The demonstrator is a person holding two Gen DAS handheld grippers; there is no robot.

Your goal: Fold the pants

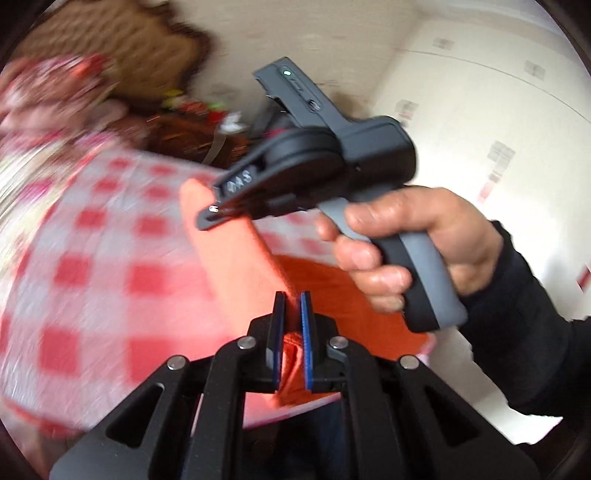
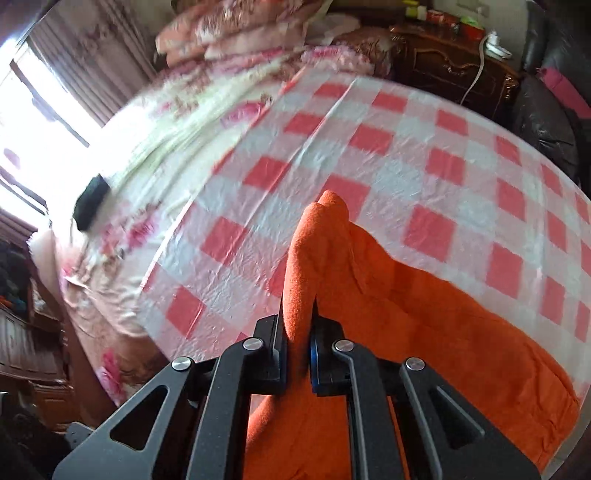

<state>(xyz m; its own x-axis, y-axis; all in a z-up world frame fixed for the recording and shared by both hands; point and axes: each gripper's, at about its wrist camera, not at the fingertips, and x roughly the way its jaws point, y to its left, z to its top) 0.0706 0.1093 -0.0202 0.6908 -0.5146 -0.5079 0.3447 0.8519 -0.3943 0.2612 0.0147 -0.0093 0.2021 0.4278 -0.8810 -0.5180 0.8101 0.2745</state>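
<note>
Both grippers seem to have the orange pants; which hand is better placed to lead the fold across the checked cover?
Probably the right gripper: it pinches a raised ridge of the orange pants, with the checked cover open ahead. The left gripper holds an edge nearer the person.

Bedroom: bed (image 2: 192,122), pillows (image 2: 236,26), nightstand (image 2: 454,70)

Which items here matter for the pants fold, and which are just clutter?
Job:
- orange pants
- left gripper, shut on pants
- right gripper, shut on pants
- checked sheet, work surface

Lying about:
- floral bedding
- black object
- wooden cabinet
</note>
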